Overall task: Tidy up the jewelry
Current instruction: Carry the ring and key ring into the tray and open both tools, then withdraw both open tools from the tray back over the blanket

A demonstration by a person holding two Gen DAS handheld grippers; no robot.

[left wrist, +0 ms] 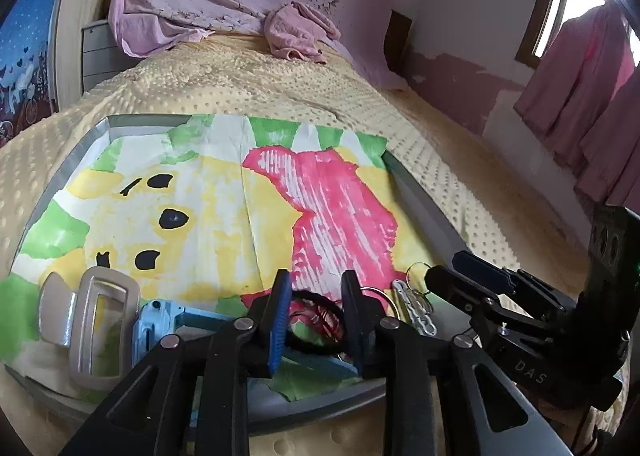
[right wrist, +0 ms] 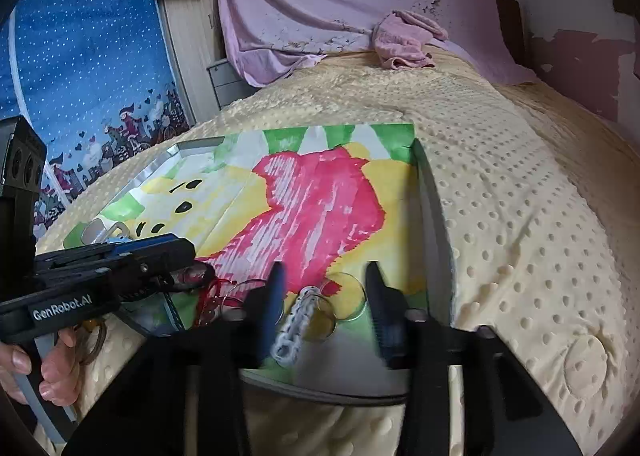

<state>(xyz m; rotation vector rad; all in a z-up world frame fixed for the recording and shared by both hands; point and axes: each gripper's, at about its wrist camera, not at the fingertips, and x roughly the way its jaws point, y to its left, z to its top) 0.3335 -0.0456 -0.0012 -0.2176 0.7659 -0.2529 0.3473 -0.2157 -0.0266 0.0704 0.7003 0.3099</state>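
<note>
A grey tray [left wrist: 424, 208] lined with a painted paper lies on the bed. My left gripper [left wrist: 316, 320] stands open low over its near edge. A black cord loop with red threads [left wrist: 320, 308] lies between its fingers, and I cannot tell whether they touch it. My right gripper [right wrist: 326, 308] is open over a white chain bracelet [right wrist: 294, 332], beside clear rings [right wrist: 348, 296]. The bracelet [left wrist: 416, 312] also shows in the left wrist view, with the right gripper [left wrist: 442, 266] just right of it. The left gripper [right wrist: 198, 260] enters the right wrist view from the left.
A pale grey open box [left wrist: 100, 320] and a light blue box [left wrist: 160, 320] sit at the tray's near left. The tray [right wrist: 434, 216] rests on a dotted yellow blanket [right wrist: 520, 216]. A pink cloth [right wrist: 404, 40] lies at the far end. A hand [right wrist: 52, 368] holds the left gripper's handle.
</note>
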